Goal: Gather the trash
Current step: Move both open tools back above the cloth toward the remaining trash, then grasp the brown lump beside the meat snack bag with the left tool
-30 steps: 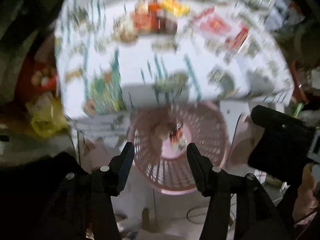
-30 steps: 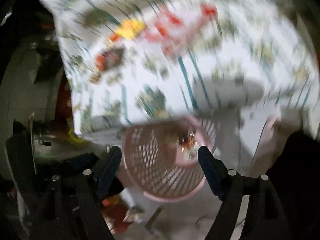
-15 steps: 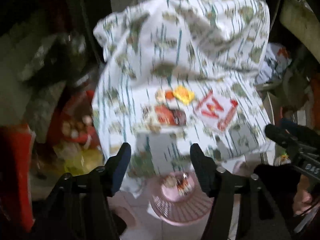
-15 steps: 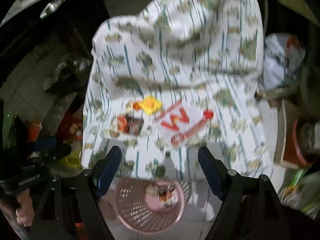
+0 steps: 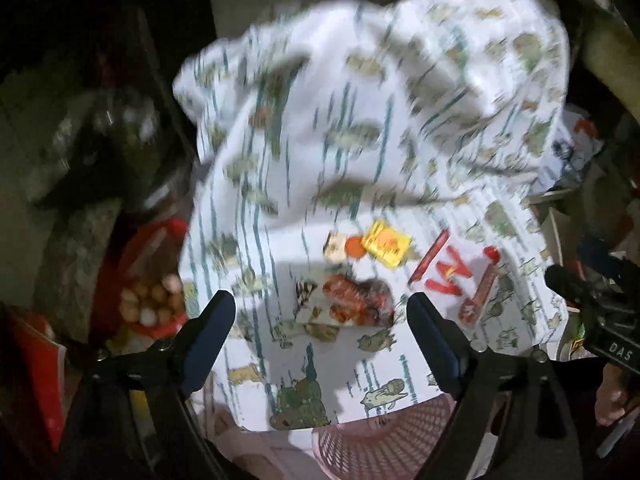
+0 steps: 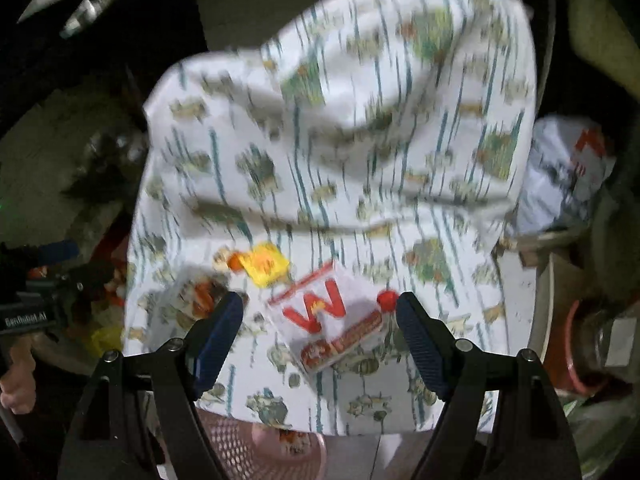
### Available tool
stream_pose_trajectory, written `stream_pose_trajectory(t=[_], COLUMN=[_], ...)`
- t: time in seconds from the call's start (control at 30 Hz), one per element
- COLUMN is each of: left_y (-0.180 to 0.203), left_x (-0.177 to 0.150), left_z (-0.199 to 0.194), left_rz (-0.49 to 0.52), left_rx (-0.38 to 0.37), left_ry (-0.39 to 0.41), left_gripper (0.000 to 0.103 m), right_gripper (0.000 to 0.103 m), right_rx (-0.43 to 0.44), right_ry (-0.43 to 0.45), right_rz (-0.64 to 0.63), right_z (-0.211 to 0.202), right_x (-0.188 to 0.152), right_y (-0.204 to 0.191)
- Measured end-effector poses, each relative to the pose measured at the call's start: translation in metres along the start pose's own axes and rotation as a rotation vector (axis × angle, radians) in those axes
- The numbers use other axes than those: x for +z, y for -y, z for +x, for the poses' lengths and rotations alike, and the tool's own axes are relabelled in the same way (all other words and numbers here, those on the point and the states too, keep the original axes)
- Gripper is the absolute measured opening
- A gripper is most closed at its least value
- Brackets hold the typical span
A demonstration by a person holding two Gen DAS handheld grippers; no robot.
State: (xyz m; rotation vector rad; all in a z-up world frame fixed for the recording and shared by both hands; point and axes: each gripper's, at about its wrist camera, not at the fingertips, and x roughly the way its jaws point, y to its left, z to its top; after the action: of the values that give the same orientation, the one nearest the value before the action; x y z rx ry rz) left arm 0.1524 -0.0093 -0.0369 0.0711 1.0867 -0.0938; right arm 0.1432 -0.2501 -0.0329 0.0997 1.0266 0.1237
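Four bits of trash sit on the patterned cloth point(image 5: 320, 128): a yellow packet point(image 5: 386, 245), a small orange cap point(image 5: 354, 246), a crinkly red wrapper point(image 5: 358, 300) and a white wrapper with red lettering point(image 6: 328, 320). One pink basket point(image 5: 376, 446) sits near the edge below. The left gripper point(image 5: 320, 334) has just been opening with nothing between its jaws, and the right gripper point(image 6: 318, 330) is released too.

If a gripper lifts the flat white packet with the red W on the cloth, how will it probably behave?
The white packet lies flat on the patterned cloth, so it is probably thin, light and floppy, sagging when lifted by one edge. It looks like smooth plastic film and may slip between the pads. Lying so flat, it may slide if pushed.

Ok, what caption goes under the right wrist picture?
Open right gripper above a red-and-white wrapper on the patterned cloth.
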Motion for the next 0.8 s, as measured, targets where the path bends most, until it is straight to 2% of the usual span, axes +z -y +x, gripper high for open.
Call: stream_pose_trajectory(t=[0.1, 0.17, 0.23, 0.33, 0.53, 0.8], left_y=[-0.008, -0.013, -0.015, -0.015, -0.007, -0.009], left_x=[-0.003, -0.006, -0.009, -0.013, -0.014, -0.017], left_z=[0.039, 0.063, 0.079, 0.098, 0.118, 0.138], left_rz=[-0.039, -0.073, -0.106, -0.144, -0.143, -0.174], left_rx=[-0.016, -0.041, -0.078, -0.1, -0.1, -0.062], left_ry=[-0.123, -0.217, -0.275, -0.345, -0.377, -0.405], left_gripper=[0.086, 0.065, 0.062, 0.044, 0.034, 0.032], right_gripper=[0.081, 0.081, 0.081, 0.081, 0.081, 0.081], right_rx=[-0.016, -0.019, -0.026, -0.026, -0.013, 0.005], right_ry=[-0.019, -0.034, -0.051, -0.073, -0.098, -0.123], right_rz=[0.009, 0.012, 0.012, 0.019, 0.016, 0.007], right_z=[0.015, 0.025, 0.033, 0.041, 0.05, 0.055], right_x=[0.002, 0.005, 0.006, 0.009, 0.011, 0.008], right_y=[0.003, 0.004, 0.004, 0.004, 0.0, -0.006])
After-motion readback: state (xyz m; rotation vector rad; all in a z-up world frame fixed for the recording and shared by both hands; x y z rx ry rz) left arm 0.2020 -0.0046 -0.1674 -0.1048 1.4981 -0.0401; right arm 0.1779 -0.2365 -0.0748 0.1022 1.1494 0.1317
